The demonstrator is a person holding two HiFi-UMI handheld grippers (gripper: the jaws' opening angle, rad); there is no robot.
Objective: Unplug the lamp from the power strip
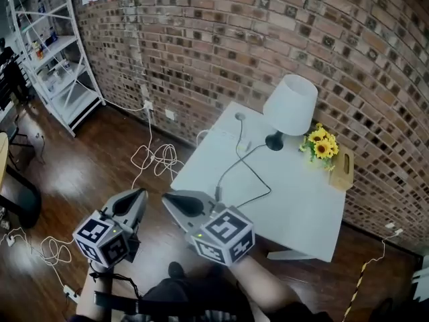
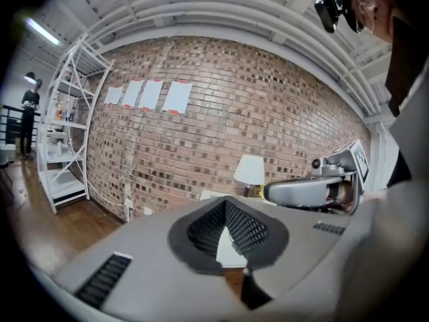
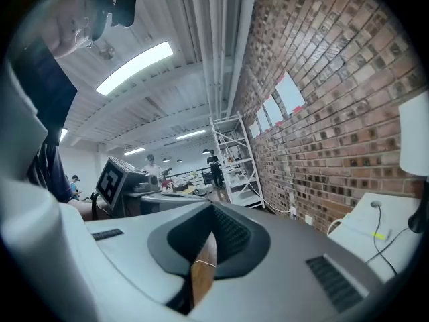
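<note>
A lamp with a white shade (image 1: 290,104) and a black base (image 1: 275,141) stands at the far side of the white table (image 1: 295,213). Its black cord (image 1: 258,176) loops across the tabletop. A flat white strip (image 3: 373,224) with a small yellow-green mark lies on the table; it is hard to tell from the top in the head view. My left gripper (image 1: 139,193) (image 2: 226,203) and right gripper (image 1: 167,198) (image 3: 213,210) hang side by side over the wooden floor, short of the table's near-left edge. Both are shut and hold nothing.
Yellow flowers (image 1: 320,143) and a wooden box (image 1: 343,169) sit by the brick wall at the table's right. A grey cable (image 1: 228,170) with a round head crosses the table. White cables (image 1: 154,157) lie on the floor below a wall socket (image 1: 147,104). A white shelf rack (image 1: 57,52) stands far left.
</note>
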